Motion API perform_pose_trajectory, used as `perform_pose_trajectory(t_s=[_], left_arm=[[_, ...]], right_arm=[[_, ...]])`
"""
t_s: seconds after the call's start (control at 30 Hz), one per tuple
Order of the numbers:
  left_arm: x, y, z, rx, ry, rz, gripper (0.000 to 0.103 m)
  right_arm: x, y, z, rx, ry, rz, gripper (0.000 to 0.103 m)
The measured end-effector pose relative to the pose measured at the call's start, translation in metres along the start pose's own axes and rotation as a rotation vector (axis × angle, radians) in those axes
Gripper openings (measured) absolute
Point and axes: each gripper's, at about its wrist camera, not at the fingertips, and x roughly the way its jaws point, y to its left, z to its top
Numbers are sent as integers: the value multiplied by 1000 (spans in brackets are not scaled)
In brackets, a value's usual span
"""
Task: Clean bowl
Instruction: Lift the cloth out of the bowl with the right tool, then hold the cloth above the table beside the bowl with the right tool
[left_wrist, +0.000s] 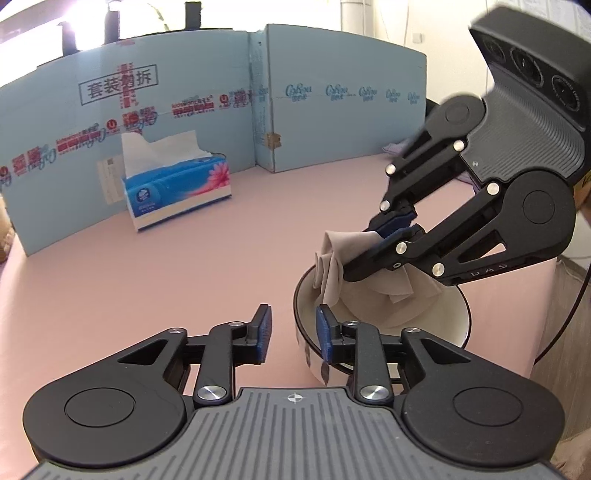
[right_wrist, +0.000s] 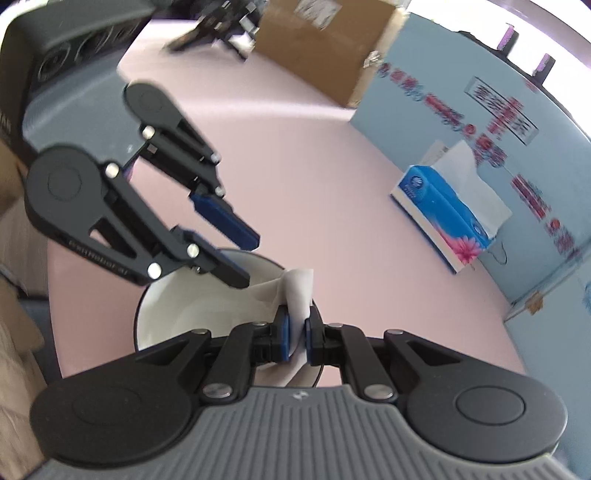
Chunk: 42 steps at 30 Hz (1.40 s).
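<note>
Pink table (left_wrist: 147, 266) | left gripper (left_wrist: 293, 332) jaws spread astride bowl (left_wrist: 454, 325) rim | right gripper (right_wrist: 296, 330) jaws pinching tissue (right_wrist: 295, 291)

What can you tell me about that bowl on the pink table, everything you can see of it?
The bowl is round and white inside, glossy like ceramic, with a thin dark rim and a faint pattern outside. It sits upright on the pink table. A crumpled tissue, pinched by the right gripper, hangs into it. The open left gripper straddles its near rim.
</note>
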Motion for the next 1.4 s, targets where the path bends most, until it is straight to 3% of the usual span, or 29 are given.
perform_pose_trajectory(t_s=[0.2,0.37,0.53,0.67,0.93,1.07,1.17,1.4], left_arm=[[-15,10,-1,-57,-43,18,59],[-30,15,-1,-100,-84,18,60],[-46,-15,0,-35,-124,-86,59],[-43,-42,1,31,-104,-163,59],[-12,-76,1,68,-12,-205,50],[-4,-82,-1,74,27,-197,38],[1,-82,-2,75,53,-179,24],[-1,-75,-1,79,70,-189,23]], right_arm=[[-5,-17,-15,182,-104,45,8],[-13,-31,-29,358,-213,43,9],[-19,-48,-46,546,-302,31,9],[-28,-60,-67,704,-352,-24,9],[-37,-54,-102,822,-382,-78,10],[-44,-44,-116,881,-444,-54,10],[-48,-38,-128,945,-499,2,10],[-54,-31,-143,1063,-594,127,11]])
